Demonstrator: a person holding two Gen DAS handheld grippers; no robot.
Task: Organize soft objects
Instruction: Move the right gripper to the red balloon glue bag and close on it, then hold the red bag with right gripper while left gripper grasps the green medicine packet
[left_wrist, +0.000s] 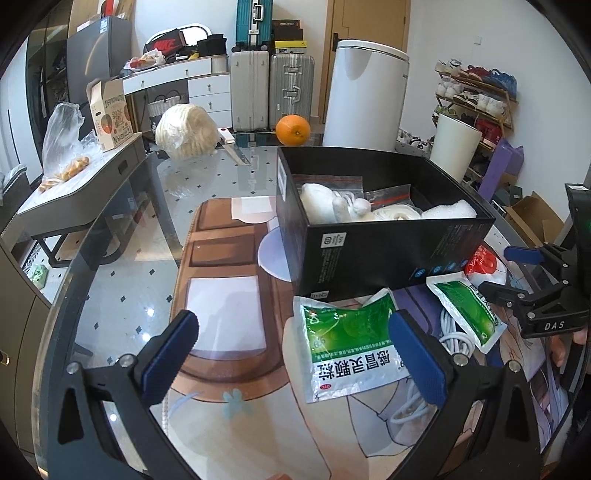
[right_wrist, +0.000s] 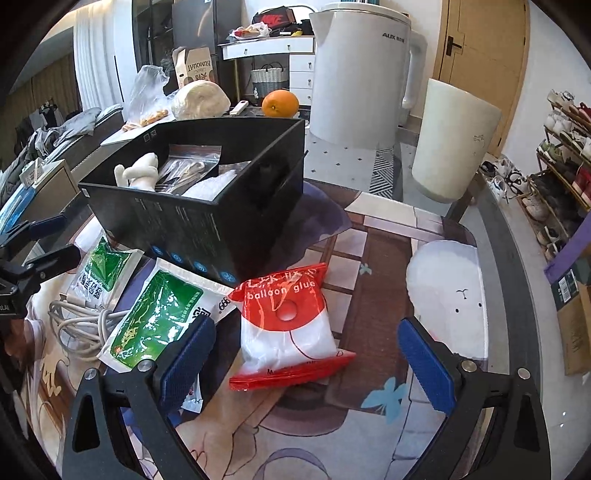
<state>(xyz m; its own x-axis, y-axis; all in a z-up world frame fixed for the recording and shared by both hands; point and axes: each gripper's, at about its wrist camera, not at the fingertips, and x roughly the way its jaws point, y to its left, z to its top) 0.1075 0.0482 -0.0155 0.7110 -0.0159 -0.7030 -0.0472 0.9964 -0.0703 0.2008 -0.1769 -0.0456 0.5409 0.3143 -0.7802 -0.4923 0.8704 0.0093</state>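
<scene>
Black box (left_wrist: 388, 254) on the bench holding white soft items (left_wrist: 332, 203) and zip bags (left_wrist: 391, 197), green sachet (left_wrist: 347, 350) at its 6 o'clock, red balloon-glue bag (right_wrist: 288, 325) between wide-apart right gripper (right_wrist: 310, 358) fingers, left gripper (left_wrist: 295, 354) likewise spread, empty

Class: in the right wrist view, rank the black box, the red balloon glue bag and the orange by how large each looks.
1. black box
2. red balloon glue bag, nearer the camera, so it looks enlarged
3. orange, farthest away
</scene>
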